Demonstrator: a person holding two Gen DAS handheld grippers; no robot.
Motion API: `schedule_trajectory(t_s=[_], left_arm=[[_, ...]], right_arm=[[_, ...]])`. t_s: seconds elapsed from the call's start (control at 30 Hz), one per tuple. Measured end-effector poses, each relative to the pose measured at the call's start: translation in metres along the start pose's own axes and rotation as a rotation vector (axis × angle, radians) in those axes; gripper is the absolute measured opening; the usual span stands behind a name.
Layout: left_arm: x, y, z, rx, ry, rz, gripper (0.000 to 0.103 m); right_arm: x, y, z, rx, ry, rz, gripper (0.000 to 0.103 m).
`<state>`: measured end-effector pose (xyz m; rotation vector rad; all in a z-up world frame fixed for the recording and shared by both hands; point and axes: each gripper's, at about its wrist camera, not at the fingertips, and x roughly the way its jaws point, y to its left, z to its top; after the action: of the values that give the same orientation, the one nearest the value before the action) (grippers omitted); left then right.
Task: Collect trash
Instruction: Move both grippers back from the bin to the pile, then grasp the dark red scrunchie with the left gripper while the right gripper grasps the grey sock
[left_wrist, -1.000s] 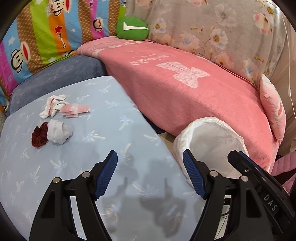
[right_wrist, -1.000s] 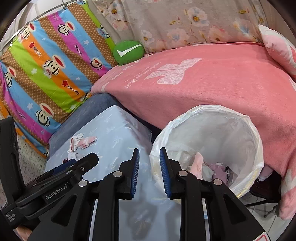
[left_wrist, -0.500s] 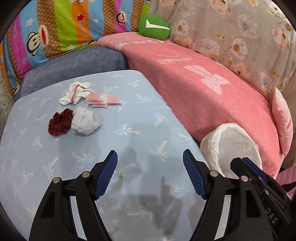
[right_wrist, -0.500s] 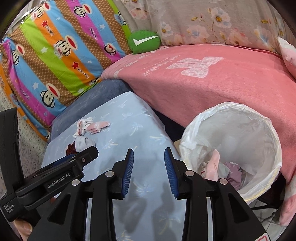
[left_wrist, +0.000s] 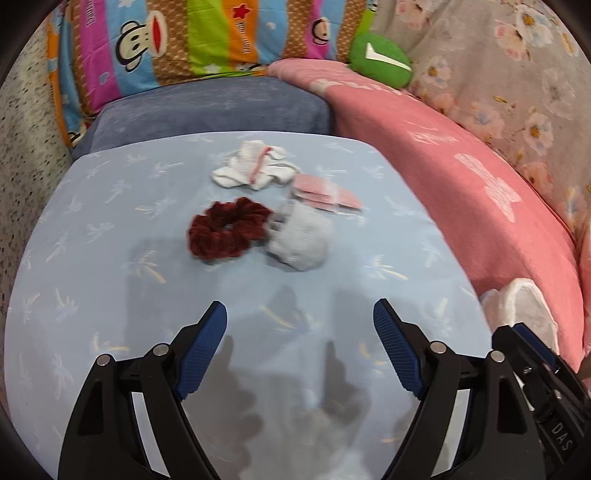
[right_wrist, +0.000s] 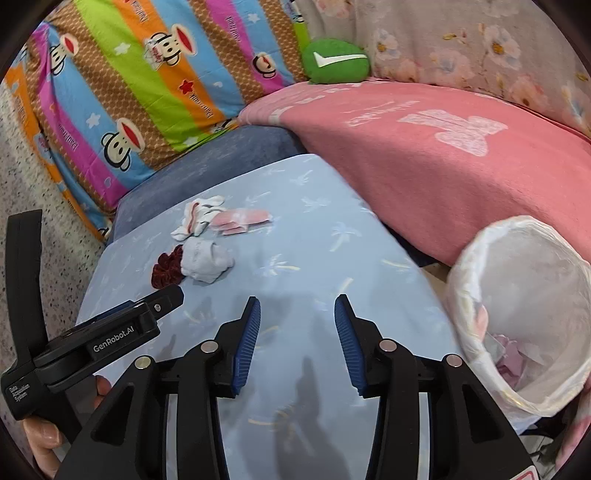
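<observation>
On the light blue table (left_wrist: 110, 206) lie a dark red scrunchie (left_wrist: 227, 230), a grey-white crumpled sock (left_wrist: 301, 240), a white cloth with a red stripe (left_wrist: 255, 168) and a pink wrapper (left_wrist: 325, 194). My left gripper (left_wrist: 300, 328) is open and empty, a short way in front of the scrunchie and sock. My right gripper (right_wrist: 297, 328) is open and empty above the table. The same pile shows in the right wrist view: scrunchie (right_wrist: 166, 267), sock (right_wrist: 207, 262), pink wrapper (right_wrist: 242, 219). A white-lined trash bin (right_wrist: 524, 258) stands right of the table with trash inside.
A pink blanket (left_wrist: 461, 177) covers the sofa at the right. A blue-grey cushion (left_wrist: 207, 107), a striped monkey-print pillow (left_wrist: 192, 40) and a green cushion (left_wrist: 382, 61) lie behind the table. Speckled floor (right_wrist: 22, 192) is at the left.
Both grippers have swung left from the bin toward the pile. The right gripper's jaws have opened from nearly shut. The pile now sits centred ahead of the left gripper.
</observation>
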<state>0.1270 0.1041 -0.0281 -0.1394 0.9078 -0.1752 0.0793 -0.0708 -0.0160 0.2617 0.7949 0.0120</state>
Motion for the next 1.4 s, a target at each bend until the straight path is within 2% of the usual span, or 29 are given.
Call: schedule_trajectory(t_s=[0.37, 0.6, 0.97, 1.03, 1.1, 1.17, 1.3, 1.37, 1.4], left_arm=[[0.026, 0.069, 0.030, -0.089, 0.005, 0.069, 0.078], [0.050, 0.081, 0.051, -0.095, 0.013, 0.073, 0.078], [0.084, 0.091, 0.058, -0.105, 0.051, 0.045, 0.076], [0.089, 0.091, 0.056, -0.103, 0.065, 0.032, 0.069], [0.092, 0.089, 0.054, -0.096, 0.066, 0.035, 0.066], [0.091, 0.084, 0.053, -0.073, 0.060, 0.035, 0.058], [0.091, 0.077, 0.052, -0.049, 0.067, 0.009, 0.029], [0.089, 0.073, 0.050, -0.044, 0.071, 0.004, 0.024], [0.089, 0.071, 0.049, -0.044, 0.070, 0.005, 0.021]], right_arm=[[0.056, 0.063, 0.022, -0.081, 0.029, 0.035, 0.053], [0.099, 0.090, 0.036, -0.104, 0.068, 0.054, 0.054], [0.150, 0.109, 0.038, -0.109, 0.127, 0.073, 0.054], [0.157, 0.109, 0.036, -0.102, 0.148, 0.084, 0.054], [0.162, 0.111, 0.032, -0.102, 0.158, 0.091, 0.050], [0.165, 0.110, 0.030, -0.107, 0.157, 0.093, 0.045], [0.168, 0.110, 0.027, -0.115, 0.155, 0.104, 0.035], [0.165, 0.109, 0.025, -0.119, 0.148, 0.105, 0.025], [0.162, 0.109, 0.024, -0.119, 0.145, 0.105, 0.024]])
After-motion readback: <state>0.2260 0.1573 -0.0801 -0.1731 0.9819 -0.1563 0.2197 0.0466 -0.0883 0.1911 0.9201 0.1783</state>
